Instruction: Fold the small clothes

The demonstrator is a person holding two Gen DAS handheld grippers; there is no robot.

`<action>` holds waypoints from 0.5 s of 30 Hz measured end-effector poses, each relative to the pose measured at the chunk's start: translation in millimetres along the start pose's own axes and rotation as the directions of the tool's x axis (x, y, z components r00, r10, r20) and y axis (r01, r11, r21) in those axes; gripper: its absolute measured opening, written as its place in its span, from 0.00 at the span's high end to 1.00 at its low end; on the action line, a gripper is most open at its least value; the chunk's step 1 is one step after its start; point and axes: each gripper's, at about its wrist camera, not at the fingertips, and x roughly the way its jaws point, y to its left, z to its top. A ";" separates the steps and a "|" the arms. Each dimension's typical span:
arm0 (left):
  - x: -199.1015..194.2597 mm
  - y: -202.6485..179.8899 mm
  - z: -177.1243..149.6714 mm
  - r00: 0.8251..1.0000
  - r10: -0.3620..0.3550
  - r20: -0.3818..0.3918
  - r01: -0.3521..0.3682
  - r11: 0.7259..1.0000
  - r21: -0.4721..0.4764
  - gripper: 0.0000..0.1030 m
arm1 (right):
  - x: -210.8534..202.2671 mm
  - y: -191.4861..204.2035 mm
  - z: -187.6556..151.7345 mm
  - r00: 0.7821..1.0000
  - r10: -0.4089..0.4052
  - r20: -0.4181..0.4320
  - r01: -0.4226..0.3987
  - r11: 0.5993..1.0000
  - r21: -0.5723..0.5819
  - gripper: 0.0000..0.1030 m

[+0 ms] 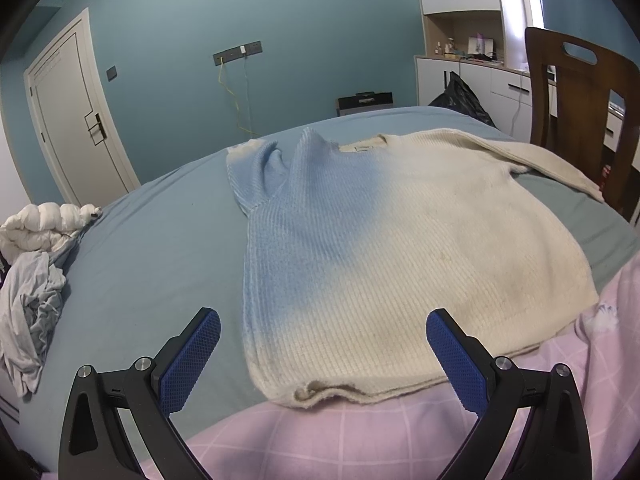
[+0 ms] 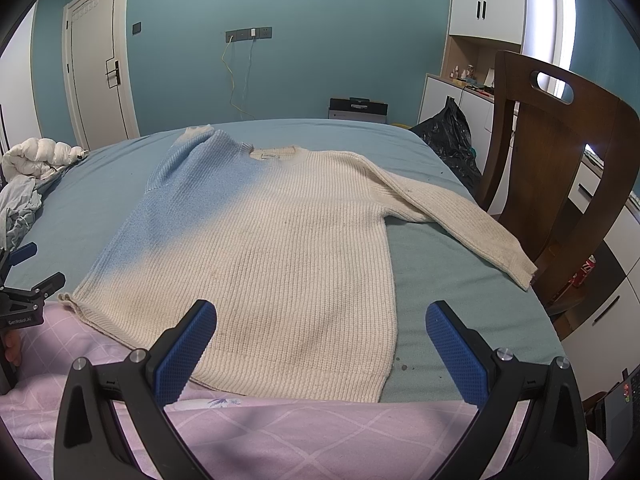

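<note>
Cream-and-blue ribbed knit sweater (image 2: 276,248) flat on blue-sheeted bed (image 2: 460,292) | left hand-held gripper (image 1: 323,350) wide apart, empty | right hand-held gripper (image 2: 321,340) likewise

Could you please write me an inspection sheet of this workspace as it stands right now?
Surface: bed with blue sheet; pink checked quilt along the near edge.
Job's things: cream and blue knit sweater lying flat, its blue sleeve folded in, its cream sleeve stretched out toward the chair.
Clutter: white puffy jacket and crumpled grey garment at the bed's left edge.
Grippers: left gripper and right gripper both open, holding nothing, near the hem.
Cables: two cables hanging from the wall sockets.
Surroundings: wooden chair, black bag, white door, white cabinets.
</note>
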 end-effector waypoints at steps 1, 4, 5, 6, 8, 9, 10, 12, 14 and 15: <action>-0.4 -0.3 -0.1 1.000 0.003 0.001 -0.003 1.000 0.001 0.00 | -1.6 -0.7 -1.8 1.000 0.000 0.002 0.000 1.000 -0.001 0.01; -2.3 -2.1 -0.4 1.000 0.010 0.006 -0.010 1.000 0.007 0.00 | 1.4 0.2 -1.4 1.000 -0.004 0.003 0.004 1.000 -0.006 0.01; -2.8 -2.5 -0.3 1.000 0.012 0.007 -0.012 1.000 0.009 0.00 | 1.1 -0.3 -1.3 1.000 -0.005 0.003 0.005 1.000 -0.007 0.01; -3.2 -2.7 0.2 1.000 0.013 0.008 -0.013 1.000 0.011 0.00 | 0.5 1.2 -0.4 1.000 -0.005 0.003 0.005 1.000 -0.008 0.01; -3.5 -3.3 0.7 1.000 0.016 0.009 -0.016 1.000 0.015 0.00 | 0.2 1.9 0.4 1.000 -0.004 0.003 0.005 1.000 -0.007 0.01; -3.6 -3.1 0.9 1.000 0.016 0.010 -0.016 1.000 0.015 0.00 | 0.4 1.9 0.4 1.000 -0.005 0.002 0.005 1.000 -0.006 0.01; -3.6 -3.1 1.0 1.000 0.017 0.009 -0.017 1.000 0.014 0.00 | 0.8 2.0 0.4 1.000 -0.005 0.000 0.005 1.000 -0.005 0.01; -3.6 -2.4 2.7 1.000 0.018 0.007 -0.019 1.000 0.008 0.00 | 0.3 1.0 0.9 1.000 -0.001 -0.005 0.001 1.000 -0.003 0.01; -3.1 0.1 5.5 1.000 0.017 0.006 -0.017 1.000 -0.003 0.00 | 1.3 -0.9 1.6 1.000 0.005 -0.008 -0.005 1.000 0.002 0.01; -2.1 1.0 8.2 1.000 0.019 0.003 -0.019 1.000 -0.009 0.00 | 1.6 -2.1 1.7 1.000 0.009 -0.009 -0.009 1.000 0.006 0.01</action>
